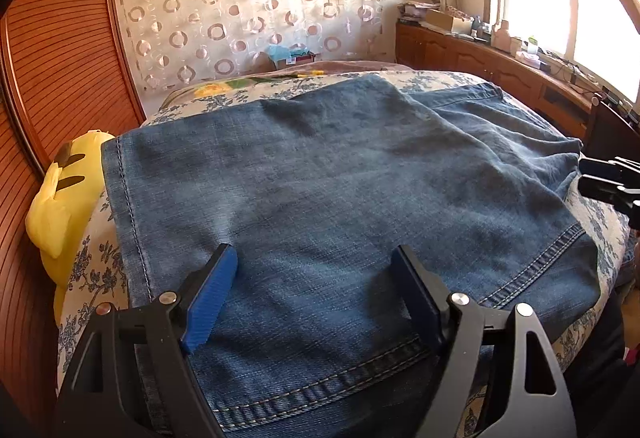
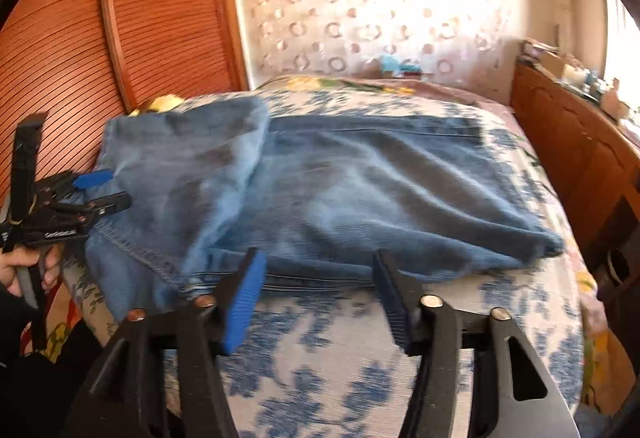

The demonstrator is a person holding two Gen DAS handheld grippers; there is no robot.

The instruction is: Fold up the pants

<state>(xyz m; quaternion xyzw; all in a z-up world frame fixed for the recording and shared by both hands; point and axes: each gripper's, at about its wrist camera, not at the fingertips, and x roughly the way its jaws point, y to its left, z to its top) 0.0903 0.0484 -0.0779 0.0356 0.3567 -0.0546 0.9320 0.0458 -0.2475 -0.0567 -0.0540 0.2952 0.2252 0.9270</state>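
1. Jeans (image 1: 340,178) lie folded on the bed (image 2: 340,358)
2. Left hand-held gripper (image 1: 314,258): jaws apart over the denim, nothing clamped
3. Right hand-held gripper (image 2: 318,266): jaws apart at the jeans' near edge, nothing clamped

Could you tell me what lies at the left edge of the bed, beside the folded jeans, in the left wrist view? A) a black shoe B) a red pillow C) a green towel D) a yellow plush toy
D: a yellow plush toy with dark stripes sits between the jeans and the wooden slatted panel, on the floral bedspread.
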